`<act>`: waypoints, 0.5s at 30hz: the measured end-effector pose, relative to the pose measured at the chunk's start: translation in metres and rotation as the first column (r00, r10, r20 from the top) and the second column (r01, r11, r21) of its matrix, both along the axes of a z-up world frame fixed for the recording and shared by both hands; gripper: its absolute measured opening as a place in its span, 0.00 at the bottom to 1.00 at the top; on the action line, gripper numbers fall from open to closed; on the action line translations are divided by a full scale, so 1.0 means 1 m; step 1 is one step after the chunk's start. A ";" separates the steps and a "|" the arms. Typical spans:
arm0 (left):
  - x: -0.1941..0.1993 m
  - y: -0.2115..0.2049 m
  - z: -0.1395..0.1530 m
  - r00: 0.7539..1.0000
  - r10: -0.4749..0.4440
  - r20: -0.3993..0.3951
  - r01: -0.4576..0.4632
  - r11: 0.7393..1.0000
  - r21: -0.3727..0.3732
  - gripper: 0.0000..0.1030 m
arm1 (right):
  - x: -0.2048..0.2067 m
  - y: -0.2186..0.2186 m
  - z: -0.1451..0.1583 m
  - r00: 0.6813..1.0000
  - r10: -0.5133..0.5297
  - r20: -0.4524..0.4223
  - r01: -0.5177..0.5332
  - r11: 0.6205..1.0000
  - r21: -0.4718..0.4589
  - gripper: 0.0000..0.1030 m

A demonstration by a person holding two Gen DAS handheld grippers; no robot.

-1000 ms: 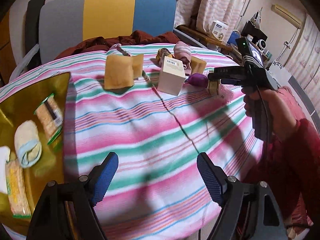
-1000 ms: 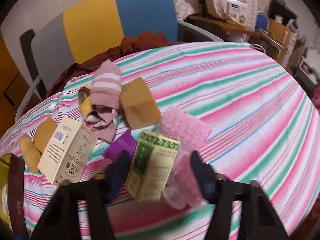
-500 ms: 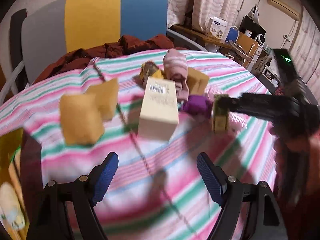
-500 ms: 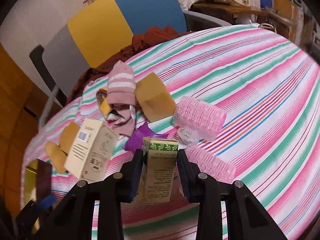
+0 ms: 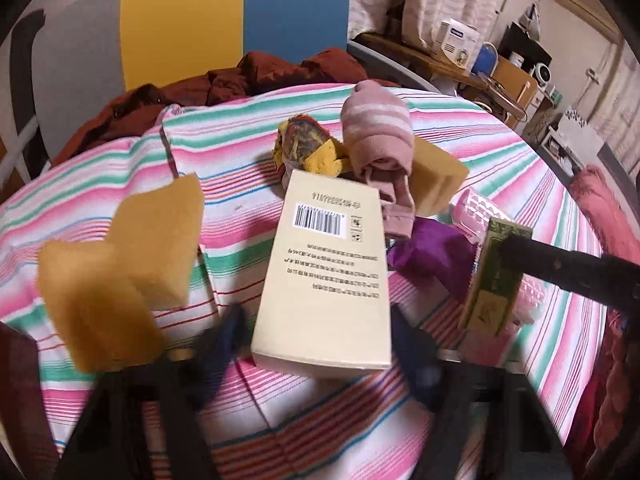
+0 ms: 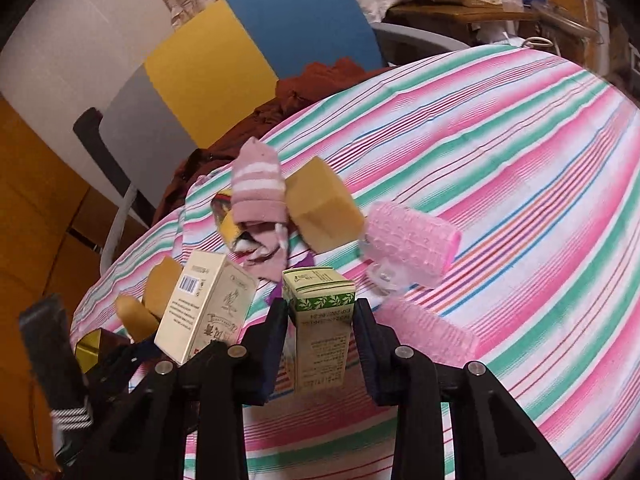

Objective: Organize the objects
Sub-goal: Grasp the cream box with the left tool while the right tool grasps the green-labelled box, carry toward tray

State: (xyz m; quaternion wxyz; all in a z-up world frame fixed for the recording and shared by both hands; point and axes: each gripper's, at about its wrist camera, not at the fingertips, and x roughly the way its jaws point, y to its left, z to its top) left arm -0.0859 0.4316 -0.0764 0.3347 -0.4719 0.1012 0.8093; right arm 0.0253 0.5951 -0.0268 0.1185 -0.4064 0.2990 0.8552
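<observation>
Moved: left tongs (image 5: 320,344) have swung across the striped bench (image 5: 500,152) from the gold tray side to the cream box (image 5: 328,276), and their jaws have just been closing with the box between them; whether the blurred pads press its sides I cannot tell.
Right tongs (image 6: 320,316): clenched on the green carton (image 6: 320,320), pads flat on both its sides, where a second ago the jaws stood apart around it.
Green carton: upright in the right tongs' grip, just beside the purple wrapper (image 5: 432,248) and the pink rollers.
Cream box: barcode face up, its near end between the left tongs' fingers (image 5: 228,340).
Left wrist view only: two yellow sponges (image 5: 132,260) seen whole, left of the cream box; the right tongs' black arm reaching in from the right edge onto the green carton (image 5: 492,280).
Right wrist view only: two pink rollers (image 6: 408,244) in full, one behind and one right of the carton; a corner of the gold tray (image 6: 90,346) at lower left, and the left tongs' dark frame there.
Both views: pink striped sock (image 5: 376,140) lying against a third sponge (image 6: 320,208), behind the boxes, with a patterned sock (image 5: 308,148) beside it.
Beyond the bench: a chair (image 6: 248,52) with grey, yellow and blue back panels, a rust-red cloth (image 5: 240,80) heaped on it.
</observation>
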 end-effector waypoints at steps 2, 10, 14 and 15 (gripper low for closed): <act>0.003 -0.004 -0.002 1.000 0.003 -0.018 -0.002 1.000 0.025 0.52 | -0.002 0.000 -0.002 1.000 0.010 -0.003 -0.010 1.000 -0.015 0.33; 0.042 -0.024 -0.006 0.988 -0.048 -0.146 0.052 0.998 0.025 0.49 | -0.003 0.000 -0.005 0.998 0.040 -0.047 -0.045 0.993 -0.106 0.32; 0.056 -0.039 -0.008 0.985 -0.048 -0.169 0.054 0.998 0.030 0.49 | -0.006 -0.009 -0.002 0.996 0.073 -0.051 -0.077 0.994 -0.075 0.32; 0.061 -0.043 -0.008 0.984 -0.048 -0.174 0.054 0.998 0.033 0.49 | -0.007 -0.011 -0.002 0.996 0.079 -0.048 -0.082 0.994 -0.069 0.32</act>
